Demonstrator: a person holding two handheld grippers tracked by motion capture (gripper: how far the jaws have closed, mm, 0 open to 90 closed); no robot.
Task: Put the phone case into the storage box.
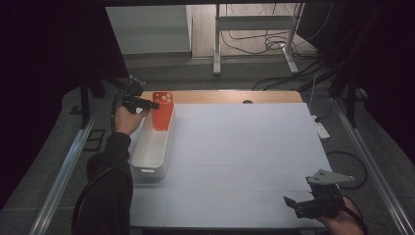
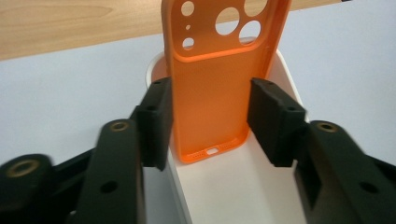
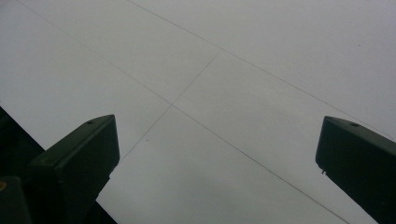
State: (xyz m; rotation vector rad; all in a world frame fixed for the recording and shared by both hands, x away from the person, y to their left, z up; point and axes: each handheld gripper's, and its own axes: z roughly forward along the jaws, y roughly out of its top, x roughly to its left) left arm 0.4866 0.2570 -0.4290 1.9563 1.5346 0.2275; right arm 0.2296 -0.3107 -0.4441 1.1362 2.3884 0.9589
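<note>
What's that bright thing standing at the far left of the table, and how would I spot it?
Start at the white table, then find the long white bin along its left edge. Propped upright at the bin's far end is an orange phone case, the only brightly coloured thing there, with round camera holes near its top.

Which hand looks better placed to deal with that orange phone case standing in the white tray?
The left gripper: its open jaws flank the orange phone case standing in the white tray. The right gripper hovers far off over the bare table.
</note>
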